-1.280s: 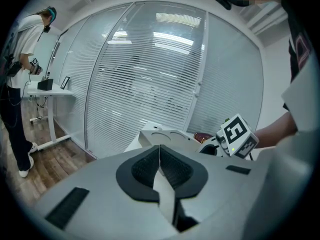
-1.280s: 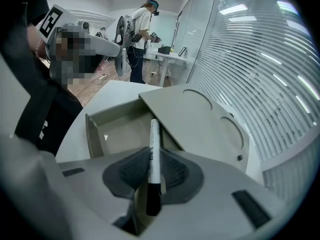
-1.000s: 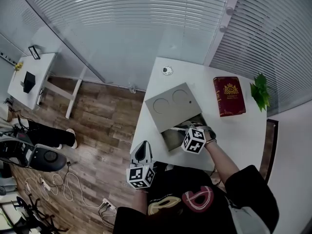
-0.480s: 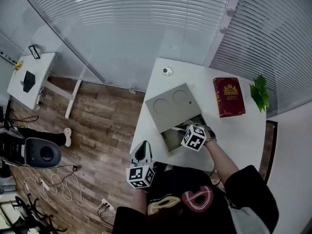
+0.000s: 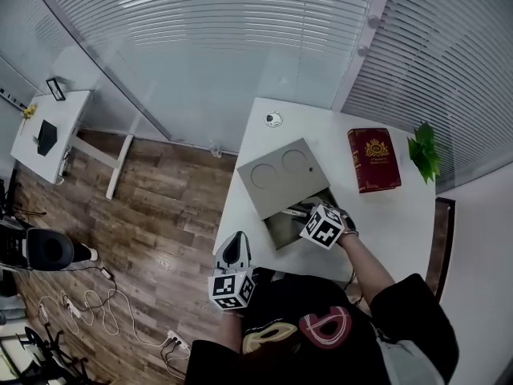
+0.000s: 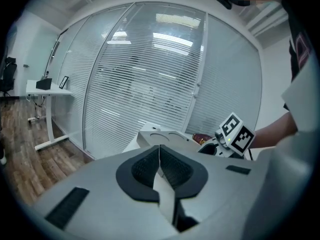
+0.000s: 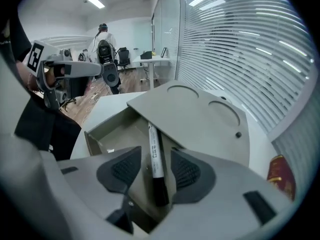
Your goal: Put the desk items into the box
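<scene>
The left gripper [image 6: 159,165] is held nearest, off the desk [image 5: 401,215] edge, its jaws pressed together on nothing. Over the box [image 7: 107,134], the right gripper [image 7: 156,170] jaws have just been opening. The marker [image 7: 154,154] is seen between them unclamped, apparently released into the box, propped against the half-slid lid [image 7: 200,116]. Beyond, a red book [image 5: 373,159] is left to be packed.

Box [image 5: 280,229] on counter [image 5: 401,215] before me, lid [image 5: 280,175] propped over its far half. Marker [image 7: 155,156] in box, under lid's near edge. Book [image 5: 373,160] right of box; plant [image 5: 424,151] right of book.
</scene>
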Available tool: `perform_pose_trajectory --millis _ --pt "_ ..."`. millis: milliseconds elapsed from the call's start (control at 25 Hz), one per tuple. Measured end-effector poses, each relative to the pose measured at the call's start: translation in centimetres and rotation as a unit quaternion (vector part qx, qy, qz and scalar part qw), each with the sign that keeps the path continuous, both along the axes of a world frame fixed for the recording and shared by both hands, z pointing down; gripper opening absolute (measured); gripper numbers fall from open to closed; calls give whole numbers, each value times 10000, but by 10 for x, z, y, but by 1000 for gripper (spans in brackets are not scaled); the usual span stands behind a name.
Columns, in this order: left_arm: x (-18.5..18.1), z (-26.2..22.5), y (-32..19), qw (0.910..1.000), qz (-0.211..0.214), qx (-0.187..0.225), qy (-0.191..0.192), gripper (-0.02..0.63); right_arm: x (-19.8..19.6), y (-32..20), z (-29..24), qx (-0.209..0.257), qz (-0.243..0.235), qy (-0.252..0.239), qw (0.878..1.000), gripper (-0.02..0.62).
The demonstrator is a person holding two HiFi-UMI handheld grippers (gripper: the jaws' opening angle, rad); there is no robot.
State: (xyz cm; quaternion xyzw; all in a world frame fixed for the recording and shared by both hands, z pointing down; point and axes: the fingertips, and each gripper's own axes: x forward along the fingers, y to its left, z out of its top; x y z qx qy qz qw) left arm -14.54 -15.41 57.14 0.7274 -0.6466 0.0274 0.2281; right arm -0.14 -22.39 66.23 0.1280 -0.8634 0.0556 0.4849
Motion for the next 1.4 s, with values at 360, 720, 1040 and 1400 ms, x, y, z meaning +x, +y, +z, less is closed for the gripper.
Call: perform_pose_trajectory --millis 360,720,1040,1400 --pt "10 -7 -4 9996 235 130 32 18 10 -2 -37 90 938 -966 9909 193" --pt "33 -17 -12 9969 735 246 162 18 37 0 -72 579 2209 -1649 9595 209" --pt "60 -22 -21 9914 1234 330 282 18 73 13 -86 833 3241 -2102 9186 207" --pt "83 -26 -25 9846 1681 402 251 18 115 34 -97 1404 4064 -2225 8750 188"
